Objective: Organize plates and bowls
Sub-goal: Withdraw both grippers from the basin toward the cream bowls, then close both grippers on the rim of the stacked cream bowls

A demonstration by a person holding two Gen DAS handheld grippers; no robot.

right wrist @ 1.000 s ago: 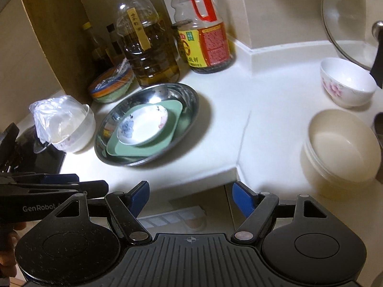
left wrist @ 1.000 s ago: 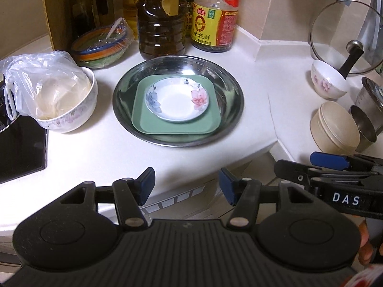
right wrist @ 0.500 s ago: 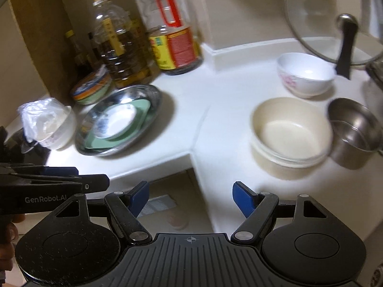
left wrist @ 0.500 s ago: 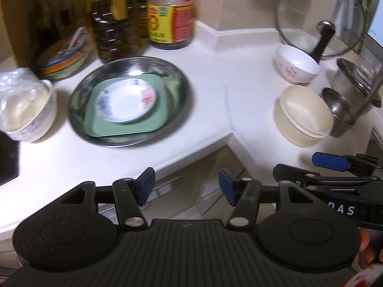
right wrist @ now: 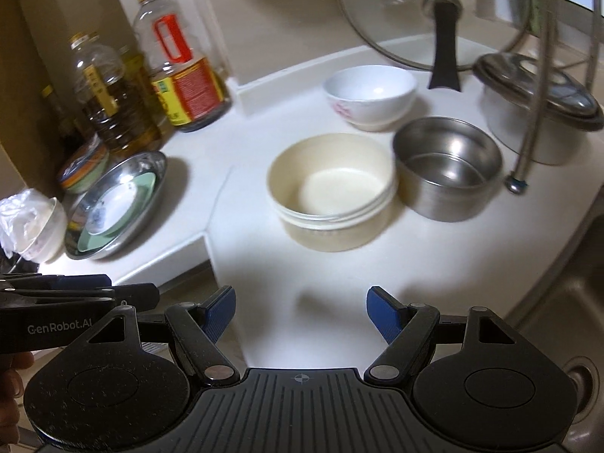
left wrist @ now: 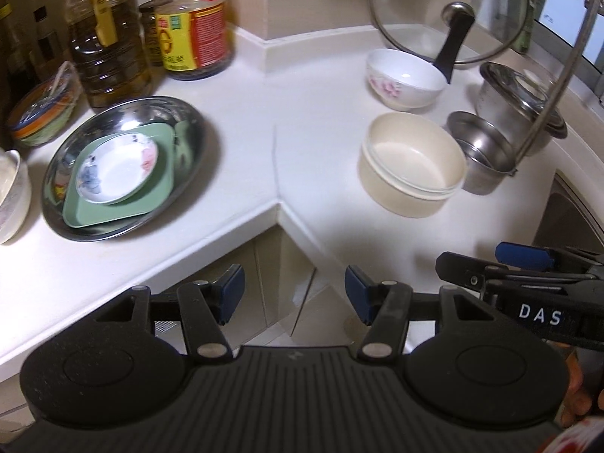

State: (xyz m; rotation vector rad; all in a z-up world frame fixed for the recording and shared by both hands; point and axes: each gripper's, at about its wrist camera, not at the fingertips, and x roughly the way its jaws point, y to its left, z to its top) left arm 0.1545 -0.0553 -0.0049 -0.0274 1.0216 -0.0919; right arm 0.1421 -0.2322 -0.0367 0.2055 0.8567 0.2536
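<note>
A steel platter on the white counter holds a green square plate with a flowered saucer on top. To the right stand stacked cream bowls, a white flowered bowl behind them and a steel bowl beside them. My left gripper hangs open over the counter's inner corner, empty. My right gripper is open and empty, above the counter in front of the cream bowls.
Oil and sauce bottles line the back wall. A glass lid leans in the corner by a lidded steel pot. A striped bowl and a bag-covered bowl sit far left. A sink lies at right.
Both grippers have swung to the right along the counter. The platter has slid toward the left of both views and the cream, white and steel bowls have come nearer the middle.
</note>
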